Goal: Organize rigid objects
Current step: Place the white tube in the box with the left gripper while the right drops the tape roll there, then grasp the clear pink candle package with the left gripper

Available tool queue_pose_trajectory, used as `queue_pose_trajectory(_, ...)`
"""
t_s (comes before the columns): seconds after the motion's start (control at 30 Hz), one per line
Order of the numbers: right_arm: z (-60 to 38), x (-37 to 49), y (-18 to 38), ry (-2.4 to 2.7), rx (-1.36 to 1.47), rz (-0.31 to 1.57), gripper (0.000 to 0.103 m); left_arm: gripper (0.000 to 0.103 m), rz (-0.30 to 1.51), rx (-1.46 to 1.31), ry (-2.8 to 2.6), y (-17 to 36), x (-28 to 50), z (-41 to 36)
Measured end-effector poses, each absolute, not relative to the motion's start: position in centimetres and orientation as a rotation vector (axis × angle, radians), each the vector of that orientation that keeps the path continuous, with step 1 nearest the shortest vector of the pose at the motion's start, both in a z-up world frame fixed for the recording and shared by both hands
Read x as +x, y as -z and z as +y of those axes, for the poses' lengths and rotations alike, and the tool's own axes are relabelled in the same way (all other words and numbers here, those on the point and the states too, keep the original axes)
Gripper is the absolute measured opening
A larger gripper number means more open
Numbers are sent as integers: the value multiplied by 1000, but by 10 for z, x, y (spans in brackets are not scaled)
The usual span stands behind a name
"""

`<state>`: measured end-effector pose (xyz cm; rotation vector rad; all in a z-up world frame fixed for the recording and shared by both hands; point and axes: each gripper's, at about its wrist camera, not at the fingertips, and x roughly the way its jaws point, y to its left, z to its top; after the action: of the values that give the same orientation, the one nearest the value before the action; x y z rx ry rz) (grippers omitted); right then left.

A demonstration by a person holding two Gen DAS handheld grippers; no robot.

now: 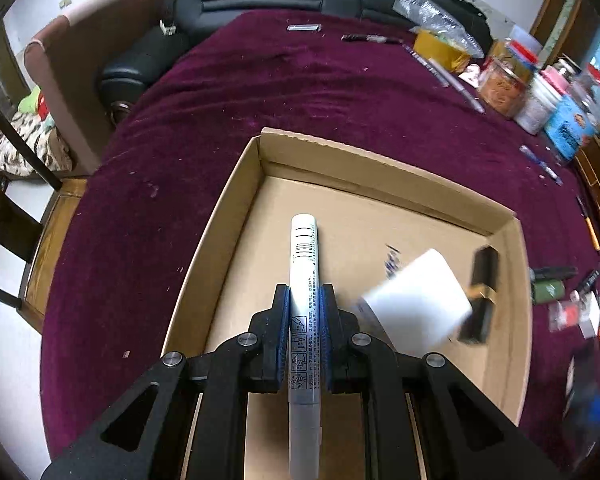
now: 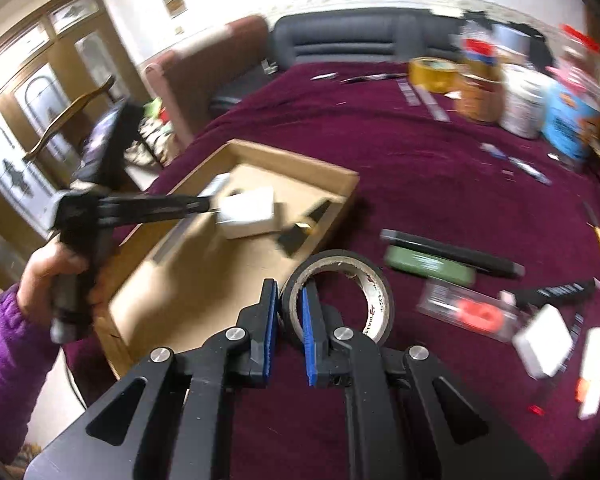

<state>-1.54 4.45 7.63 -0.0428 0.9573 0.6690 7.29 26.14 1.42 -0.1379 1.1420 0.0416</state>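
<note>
Left gripper [image 1: 304, 312]: clamped mid-barrel on grey-white cylindrical plastic marker [image 1: 303, 280], frame centre above shallow brown cardboard tray [image 1: 224, 216]; judged light, stiff, slick | Right gripper [image 2: 289, 308]: pinching wall of black tape roll [image 2: 338, 294], lower centre; judged light, rigid.

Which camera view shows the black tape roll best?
The right wrist view shows it best: the black tape roll sits close to the lens, with the right gripper shut on its wall, one pad inside the ring and one outside. The left wrist view does not show the roll; there the left gripper holds a grey marker.
</note>
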Motion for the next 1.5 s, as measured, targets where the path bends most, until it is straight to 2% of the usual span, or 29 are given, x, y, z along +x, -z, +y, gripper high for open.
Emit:
queue_pose_trajectory(0.4,136,2,-34,-748,-158,1083,10,13,1099,-195,-32,-14,89,277)
queue_pose_trajectory(0.57,143,11,-27,-734,-179,1094,9,31,1061,-279,-51,-27,67,298)
queue_pose_trajectory(0.9,161,29,-31,-683,-212,1061,9,48,898,-304,-75,-72,4,309)
queue_pose_trajectory(0.97,168,34,-32,-669,-237,1048,9,59,866,-295,-91,-80,-4,307)
queue_pose_trajectory(1.1,175,46,-35,-640,-286,1021,9,63,835,-243,-108,-93,-17,297)
queue_pose_trajectory(1.27,130,36,-68,-621,-151,969,11,67,819,-184,-125,-104,-30,281)
queue_pose_trajectory(1.3,120,32,-74,-608,-140,956,17,67,809,-165,-127,-106,-35,274)
queue_pose_trajectory(1.37,89,23,-89,-563,-112,917,37,67,799,-128,-101,-110,-45,257)
queue_pose_trajectory(1.4,72,20,-94,-537,-95,896,60,67,801,-123,-85,-111,-47,252)
queue_pose_trajectory(1.43,49,17,-99,-498,-64,869,76,67,806,-122,-53,-112,-52,242)
queue_pose_trajectory(1.5,6,11,-103,-421,-3,840,82,70,827,-125,21,-110,-57,222)
